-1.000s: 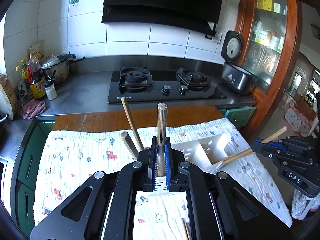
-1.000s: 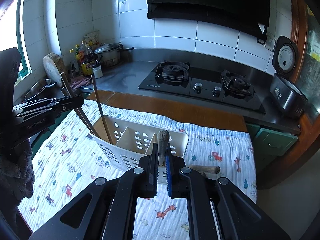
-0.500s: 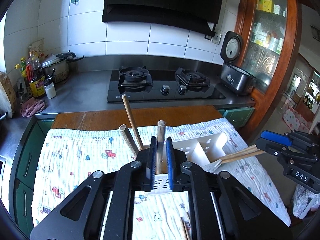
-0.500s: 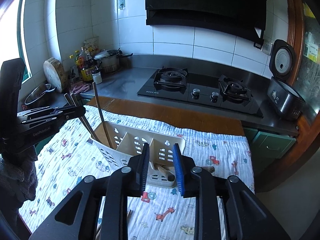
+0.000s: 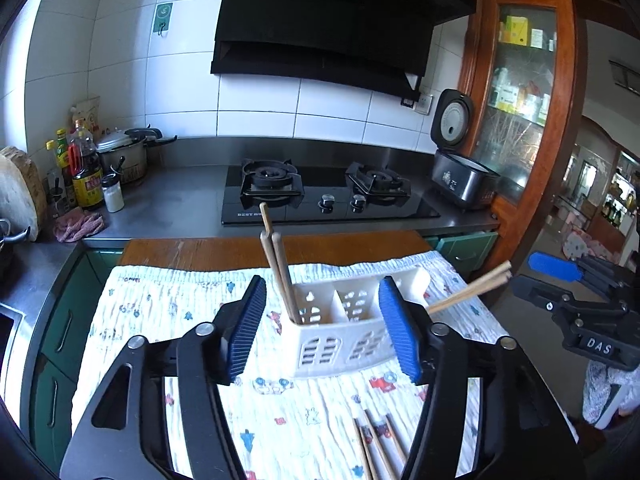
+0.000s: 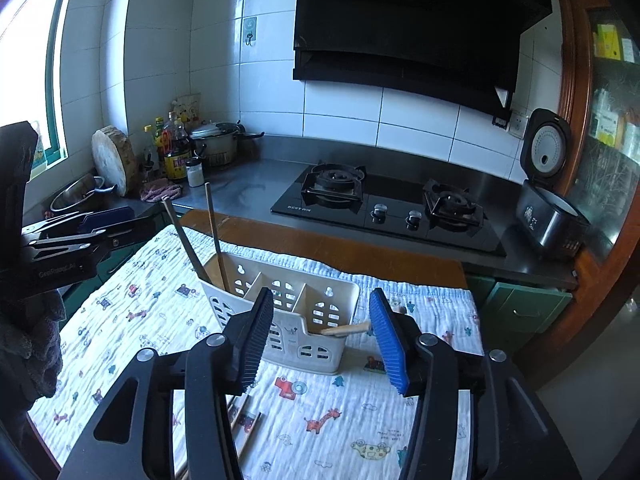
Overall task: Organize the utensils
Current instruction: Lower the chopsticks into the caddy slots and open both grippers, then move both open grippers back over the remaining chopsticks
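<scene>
White slotted plastic caddy (image 5: 340,336) holds wooden sticks (image 5: 280,276); my left gripper (image 5: 320,328) and right gripper (image 6: 320,340) are opening, both empty.

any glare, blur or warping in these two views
Left wrist view: sharp, fisheye bends the wall tiles, dark corners. Right wrist view: window blown out white at left, glare streak on the tiles beside it, rest bluish and dim, cloth in focus.

A white slotted plastic utensil caddy (image 5: 340,344) stands on a printed cloth (image 5: 160,320) covering the tabletop. Wooden chopsticks (image 5: 280,272) lean in its left compartment, others (image 5: 468,290) in its right. Loose chopsticks (image 5: 376,448) lie nearer. A black gas hob (image 5: 328,196) sits far behind.
</scene>
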The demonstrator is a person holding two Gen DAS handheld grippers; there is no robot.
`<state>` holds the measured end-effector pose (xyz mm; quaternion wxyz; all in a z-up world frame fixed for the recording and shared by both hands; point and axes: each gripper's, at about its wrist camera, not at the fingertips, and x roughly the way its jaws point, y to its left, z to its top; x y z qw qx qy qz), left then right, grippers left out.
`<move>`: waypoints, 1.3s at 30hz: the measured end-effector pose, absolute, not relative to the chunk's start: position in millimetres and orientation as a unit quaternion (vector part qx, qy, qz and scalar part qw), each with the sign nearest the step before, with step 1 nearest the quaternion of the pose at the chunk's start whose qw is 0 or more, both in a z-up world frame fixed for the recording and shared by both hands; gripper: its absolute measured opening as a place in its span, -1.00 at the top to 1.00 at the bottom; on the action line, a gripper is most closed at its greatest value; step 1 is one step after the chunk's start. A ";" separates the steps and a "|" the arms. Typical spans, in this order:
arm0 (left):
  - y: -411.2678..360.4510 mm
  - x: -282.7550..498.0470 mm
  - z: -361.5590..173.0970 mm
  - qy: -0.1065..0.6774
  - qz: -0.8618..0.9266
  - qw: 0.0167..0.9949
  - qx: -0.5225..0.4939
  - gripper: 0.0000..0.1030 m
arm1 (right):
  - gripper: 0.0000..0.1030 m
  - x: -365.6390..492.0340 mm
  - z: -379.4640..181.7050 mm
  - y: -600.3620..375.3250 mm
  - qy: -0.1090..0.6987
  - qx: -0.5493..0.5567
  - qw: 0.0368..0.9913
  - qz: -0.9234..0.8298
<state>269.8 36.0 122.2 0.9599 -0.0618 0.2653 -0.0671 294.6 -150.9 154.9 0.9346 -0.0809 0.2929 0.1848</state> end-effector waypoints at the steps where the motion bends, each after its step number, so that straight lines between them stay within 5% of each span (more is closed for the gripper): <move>1: 36.9 262.8 121.0 0.263 -0.066 0.960 -0.063 -0.25 | -0.03 290.6 155.1 -151.7 0.291 -0.081 0.935 0.185; 9: 37.9 214.1 102.0 0.258 -0.054 0.963 -0.053 -0.64 | -0.29 246.1 141.7 -154.4 0.280 -0.086 0.939 0.182; 19: 45.1 160.5 62.6 0.266 -0.042 0.961 -0.066 -0.87 | -0.65 196.0 89.0 -156.4 0.306 -0.071 0.931 0.186; 39: 69.7 94.5 -1.1 0.305 0.019 0.947 -0.103 -0.90 | -0.77 126.5 -9.6 -137.8 0.371 -0.067 0.910 0.174</move>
